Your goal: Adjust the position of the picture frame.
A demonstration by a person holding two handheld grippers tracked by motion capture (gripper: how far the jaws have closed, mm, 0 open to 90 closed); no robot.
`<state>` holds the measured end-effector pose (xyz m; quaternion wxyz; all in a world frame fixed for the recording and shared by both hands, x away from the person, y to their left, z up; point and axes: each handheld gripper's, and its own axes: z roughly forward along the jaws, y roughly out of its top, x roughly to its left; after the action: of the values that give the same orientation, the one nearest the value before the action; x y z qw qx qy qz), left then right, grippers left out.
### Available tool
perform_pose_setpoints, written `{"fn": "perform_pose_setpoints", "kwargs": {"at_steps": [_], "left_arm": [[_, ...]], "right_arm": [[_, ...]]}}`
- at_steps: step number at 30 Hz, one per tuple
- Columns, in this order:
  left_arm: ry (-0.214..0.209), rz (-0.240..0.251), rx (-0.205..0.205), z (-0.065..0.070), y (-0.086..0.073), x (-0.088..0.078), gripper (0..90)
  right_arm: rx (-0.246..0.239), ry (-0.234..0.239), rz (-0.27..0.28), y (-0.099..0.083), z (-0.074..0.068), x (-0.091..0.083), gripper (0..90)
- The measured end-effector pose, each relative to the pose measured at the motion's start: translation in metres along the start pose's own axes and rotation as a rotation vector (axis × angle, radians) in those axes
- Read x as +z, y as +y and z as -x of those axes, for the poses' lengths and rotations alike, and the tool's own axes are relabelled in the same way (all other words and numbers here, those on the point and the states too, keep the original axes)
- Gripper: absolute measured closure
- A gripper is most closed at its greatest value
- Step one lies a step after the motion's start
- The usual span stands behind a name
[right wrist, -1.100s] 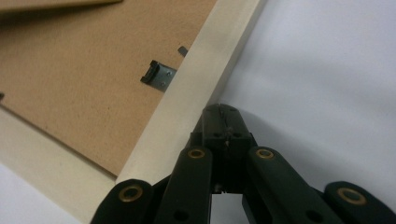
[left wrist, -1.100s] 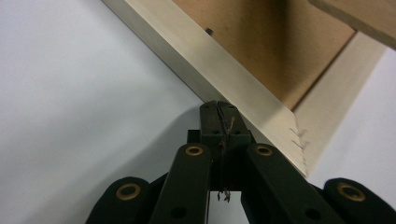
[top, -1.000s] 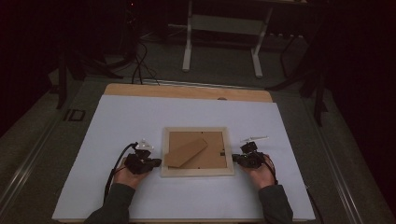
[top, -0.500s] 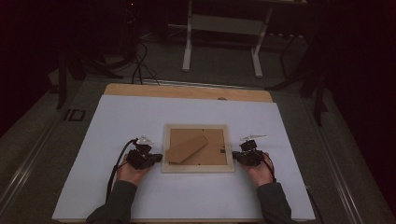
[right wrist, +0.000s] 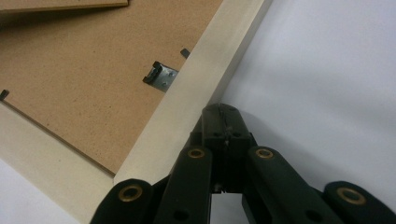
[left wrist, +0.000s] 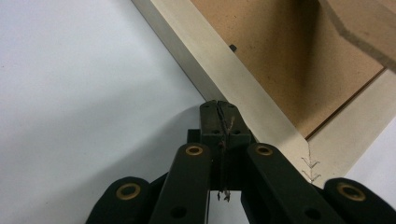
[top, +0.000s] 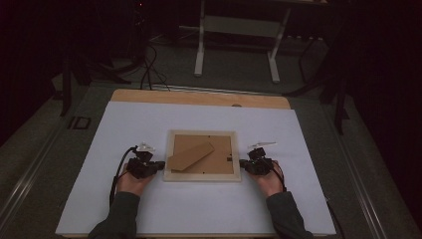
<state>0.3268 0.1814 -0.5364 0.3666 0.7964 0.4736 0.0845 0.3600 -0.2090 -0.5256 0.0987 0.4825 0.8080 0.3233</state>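
A pale wooden picture frame point(top: 202, 178) lies face down on the white table cover, its brown backing board point(top: 219, 158) up and the stand flap point(top: 190, 156) lying slantwise across it. My left gripper point(top: 160, 164) is shut, its tip against the frame's left edge point(left wrist: 224, 74). My right gripper point(top: 242, 163) is shut too, its tip touching the frame's right edge point(right wrist: 187, 112). In the left gripper view the closed jaws of the left gripper point(left wrist: 218, 106) meet at the frame's outer side. The right gripper point(right wrist: 220, 110) sits just below a small metal hanger clip point(right wrist: 161, 76) on the backing.
The white cover point(top: 149, 124) spans a wooden table point(top: 199, 97). A white stand's legs point(top: 234, 45) and cables point(top: 149, 64) lie on the dark floor beyond. Both forearms come in from the near table edge.
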Motion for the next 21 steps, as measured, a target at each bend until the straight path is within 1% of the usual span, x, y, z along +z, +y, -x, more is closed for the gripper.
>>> {"fn": "perform_pose_setpoints", "kwargs": {"at_steps": [3, 9, 13, 15, 16, 17, 21], "left_arm": [[-0.002, 0.002, -0.006, -0.0006, -0.001, -0.0007, 90.0], [-0.004, 0.008, -0.001, -0.0013, -0.0038, -0.0025, 90.0], [-0.012, 0.015, -0.005, -0.0023, -0.0044, -0.0024, 90.0], [0.002, 0.021, -0.001, -0.0015, -0.0044, -0.0025, 89.4], [0.021, 0.029, 0.003, -0.0014, -0.0043, -0.0029, 86.4], [0.02, 0.033, 0.002, -0.0017, -0.0044, -0.0028, 83.4], [0.036, 0.054, -0.014, -0.0051, -0.005, -0.0045, 81.2]], "right_arm": [[-0.003, 0.01, 0.002, -0.0006, 0.0001, -0.0004, 90.0], [-0.003, 0.045, 0.004, -0.0018, 0.0022, -0.0004, 90.0], [-0.004, 0.046, 0.01, -0.0026, 0.0022, -0.0003, 90.0], [-0.013, 0.057, 0.016, -0.0033, 0.0039, -0.0002, 89.2], [-0.021, 0.059, 0.021, -0.0037, 0.005, -0.0004, 85.8], [-0.034, 0.049, 0.03, -0.0038, 0.0063, -0.0013, 82.0], [-0.066, 0.017, 0.05, -0.0037, 0.0086, -0.0066, 81.9]]}}
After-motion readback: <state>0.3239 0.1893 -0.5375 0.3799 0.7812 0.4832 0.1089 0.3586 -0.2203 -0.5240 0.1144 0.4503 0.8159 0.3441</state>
